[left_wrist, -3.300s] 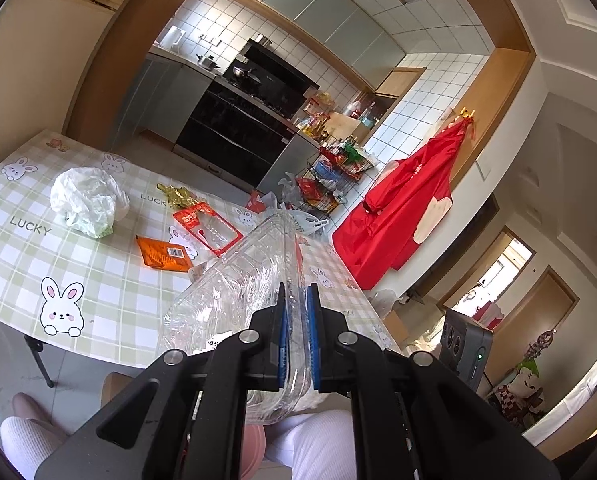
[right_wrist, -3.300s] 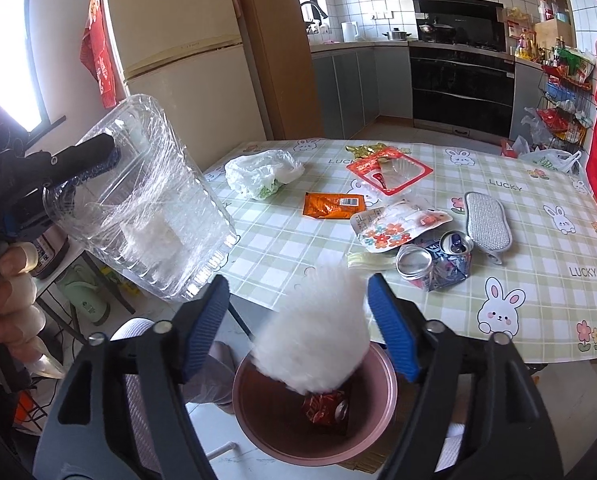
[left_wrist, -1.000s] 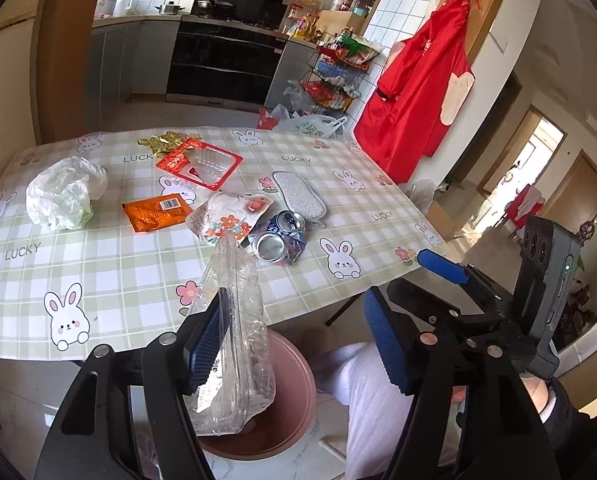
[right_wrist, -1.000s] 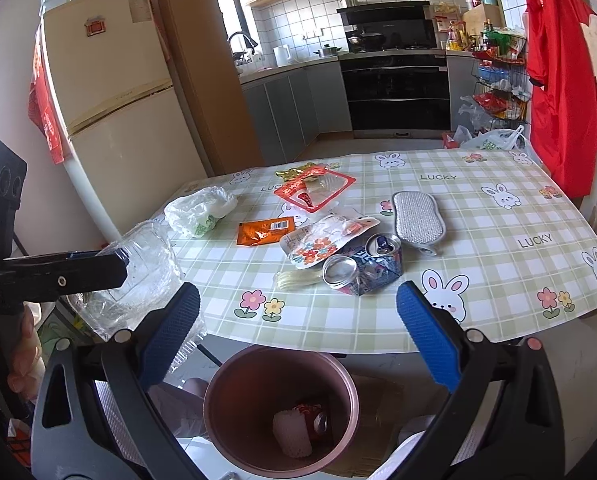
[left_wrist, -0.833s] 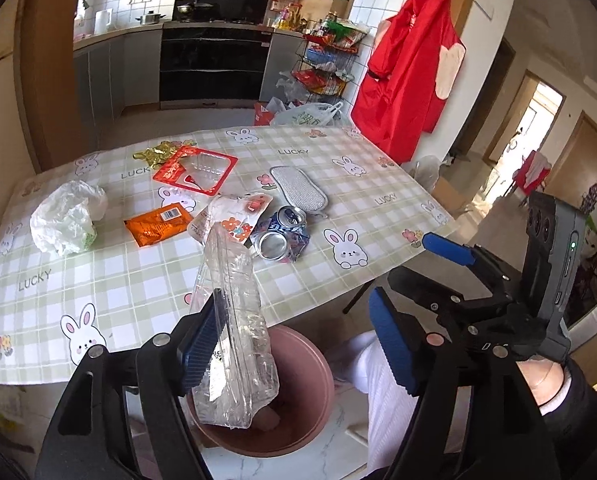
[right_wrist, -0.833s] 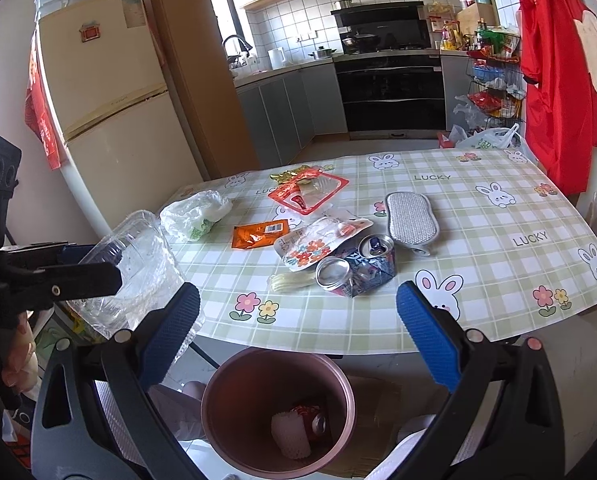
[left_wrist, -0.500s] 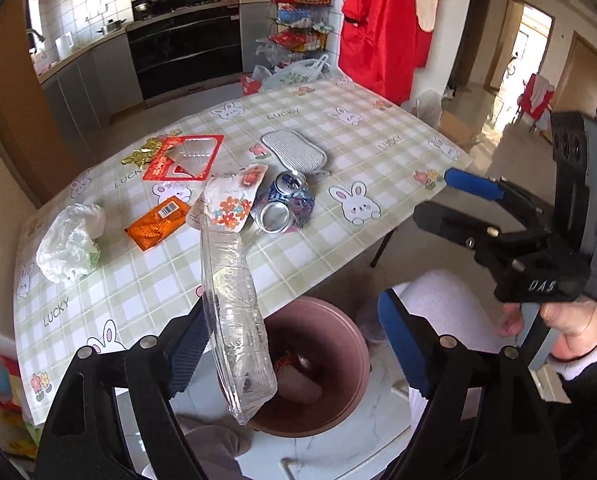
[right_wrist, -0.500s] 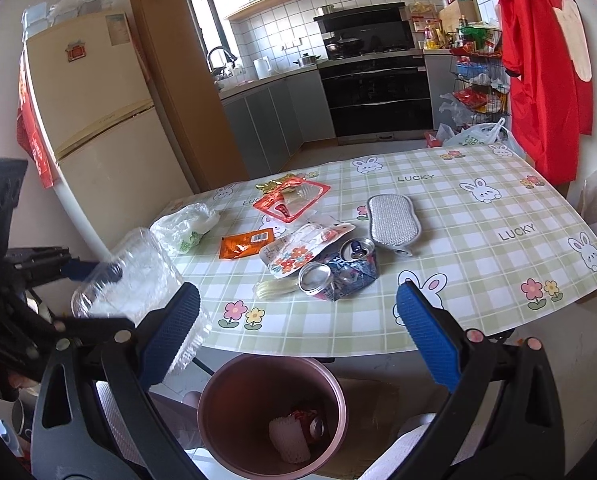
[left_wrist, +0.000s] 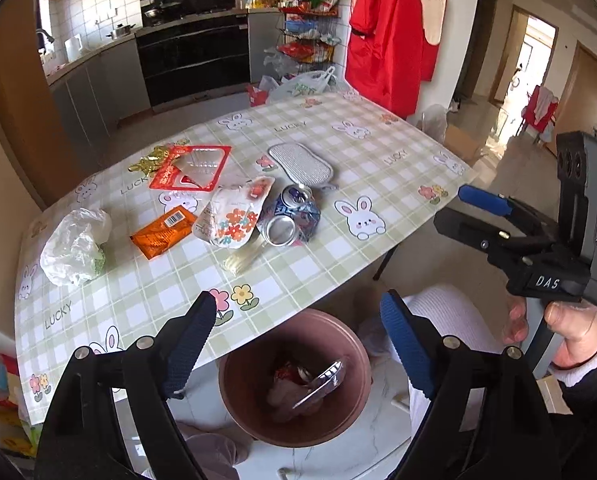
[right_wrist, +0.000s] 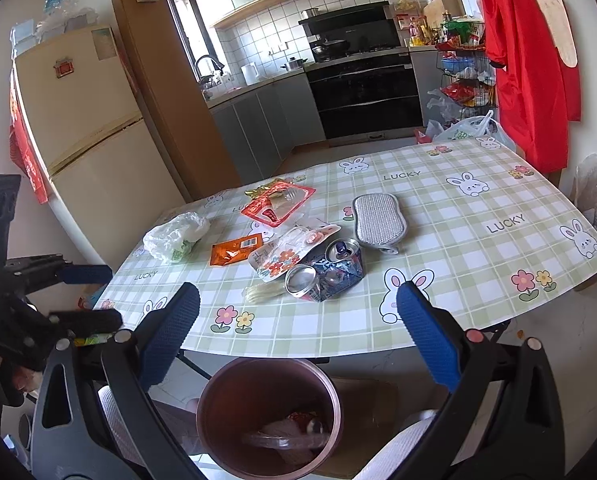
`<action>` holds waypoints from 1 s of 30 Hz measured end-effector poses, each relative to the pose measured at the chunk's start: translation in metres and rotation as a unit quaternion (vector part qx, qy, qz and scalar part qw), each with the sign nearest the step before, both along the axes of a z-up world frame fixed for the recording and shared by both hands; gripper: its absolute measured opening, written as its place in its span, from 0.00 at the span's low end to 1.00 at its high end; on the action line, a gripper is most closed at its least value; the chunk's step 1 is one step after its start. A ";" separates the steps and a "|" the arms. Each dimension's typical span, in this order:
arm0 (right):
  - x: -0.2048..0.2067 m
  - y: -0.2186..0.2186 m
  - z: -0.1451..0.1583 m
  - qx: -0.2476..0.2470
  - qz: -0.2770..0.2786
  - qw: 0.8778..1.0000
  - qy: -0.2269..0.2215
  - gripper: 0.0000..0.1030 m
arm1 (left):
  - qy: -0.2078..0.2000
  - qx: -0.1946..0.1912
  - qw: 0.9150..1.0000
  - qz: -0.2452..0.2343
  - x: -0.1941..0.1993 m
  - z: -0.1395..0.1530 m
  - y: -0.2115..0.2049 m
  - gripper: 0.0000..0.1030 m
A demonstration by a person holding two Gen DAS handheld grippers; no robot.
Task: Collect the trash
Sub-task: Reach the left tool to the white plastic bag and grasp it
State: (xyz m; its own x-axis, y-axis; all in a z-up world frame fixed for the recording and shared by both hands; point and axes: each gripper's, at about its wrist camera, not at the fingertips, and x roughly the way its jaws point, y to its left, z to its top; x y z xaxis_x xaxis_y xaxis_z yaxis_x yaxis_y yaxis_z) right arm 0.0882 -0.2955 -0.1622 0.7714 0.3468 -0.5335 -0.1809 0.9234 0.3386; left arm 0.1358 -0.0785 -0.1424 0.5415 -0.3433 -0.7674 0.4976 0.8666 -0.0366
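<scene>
The left claw (left_wrist: 300,344) hangs spread wide and empty above the pink bin (left_wrist: 350,416), which stands on the floor just off the desk (left_wrist: 378,148) edge. The right claw (right_wrist: 298,336) is likewise spread and empty over the same bin. A clear plastic container (left_wrist: 322,380) lies tilted inside the bin atop other scraps. On the desk at 12 o'clock from the bin sit crushed cans (left_wrist: 292,218), an orange wrapper (left_wrist: 162,232) and a white bag (left_wrist: 74,246).

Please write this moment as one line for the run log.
left gripper: open, empty | right gripper: open, empty | clear plastic container: in pink bin | crushed cans, wrappers: on table
</scene>
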 end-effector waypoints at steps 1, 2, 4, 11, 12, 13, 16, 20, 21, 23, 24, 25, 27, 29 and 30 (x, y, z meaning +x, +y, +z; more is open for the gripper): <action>0.000 0.001 0.000 -0.001 0.000 1.000 0.001 0.94 | -0.009 -0.012 1.000 0.009 -0.001 0.004 0.005 0.80; 0.000 0.001 0.000 -0.003 0.000 1.000 0.001 0.94 | -0.017 -0.022 0.999 0.017 -0.001 0.007 0.009 0.81; 0.000 0.004 -0.001 -0.006 0.001 1.000 0.002 0.94 | -0.031 -0.046 0.998 0.037 -0.002 0.012 0.021 0.81; 0.006 0.010 -0.006 -0.023 -0.001 1.000 0.010 0.94 | -0.064 -0.129 0.983 0.115 0.002 0.023 0.076 0.81; 0.007 0.011 -0.007 -0.026 -0.001 1.000 0.012 0.94 | -0.066 -0.138 0.980 0.126 0.003 0.023 0.084 0.81; 0.009 0.012 -0.008 -0.029 -0.001 0.999 0.013 0.94 | -0.067 -0.145 0.978 0.135 0.005 0.022 0.092 0.81; 0.017 0.015 -0.013 -0.035 -0.001 0.999 0.021 0.94 | -0.070 -0.166 0.970 0.164 0.009 0.019 0.120 0.81; 0.029 0.021 -0.020 -0.047 0.000 0.998 0.031 0.94 | -0.069 -0.184 0.961 0.194 0.014 0.010 0.154 0.81; 0.031 0.023 -0.022 -0.054 -0.001 0.998 0.030 0.94 | -0.068 -0.183 0.960 0.203 0.016 0.008 0.162 0.81; 0.038 0.028 -0.025 -0.067 0.002 0.997 0.032 0.94 | -0.062 -0.182 0.956 0.222 0.020 0.001 0.179 0.81; 0.041 0.030 -0.026 -0.070 0.002 0.997 0.033 0.94 | -0.059 -0.183 0.954 0.231 0.022 -0.002 0.186 0.81; 0.045 0.031 -0.028 -0.072 0.000 0.997 0.034 0.94 | -0.054 -0.184 0.951 0.243 0.026 -0.006 0.196 0.81; 0.055 0.033 -0.032 -0.072 -0.005 0.996 0.043 0.94 | -0.044 -0.186 0.946 0.263 0.033 -0.015 0.210 0.81; 0.065 0.035 -0.037 -0.073 -0.010 0.996 0.050 0.94 | -0.036 -0.187 0.939 0.285 0.042 -0.023 0.224 0.81; 0.069 0.036 -0.039 -0.077 -0.014 0.996 0.052 0.94 | -0.034 -0.187 0.937 0.293 0.047 -0.027 0.229 0.81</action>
